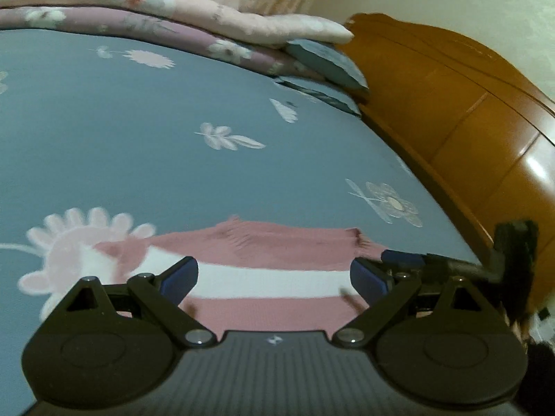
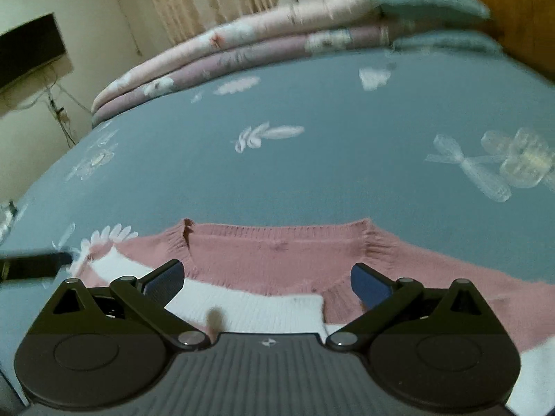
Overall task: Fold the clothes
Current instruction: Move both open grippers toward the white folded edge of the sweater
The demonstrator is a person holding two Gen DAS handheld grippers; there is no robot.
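Pink-white sweater [image 2: 277, 256] flat on bed [image 2: 312, 159] — both grippers' fingers [image 1: 180, 274] spread.

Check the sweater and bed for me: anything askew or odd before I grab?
Nothing alarming. The pink-and-white sweater lies fairly flat on the blue bedsheet, neckline away from the open right gripper; its white band is folded over near the collar. The left gripper is open too.

- Sweater [image 2: 277, 260]: pink knit with white bands.
- Bedsheet [image 1: 138, 138]: blue-grey, scattered with pale flowers and leaves.
- Folded quilts [image 1: 156, 10]: pink and mauve florals.
- Headboard [image 1: 451, 104]: glossy orange-brown wood.
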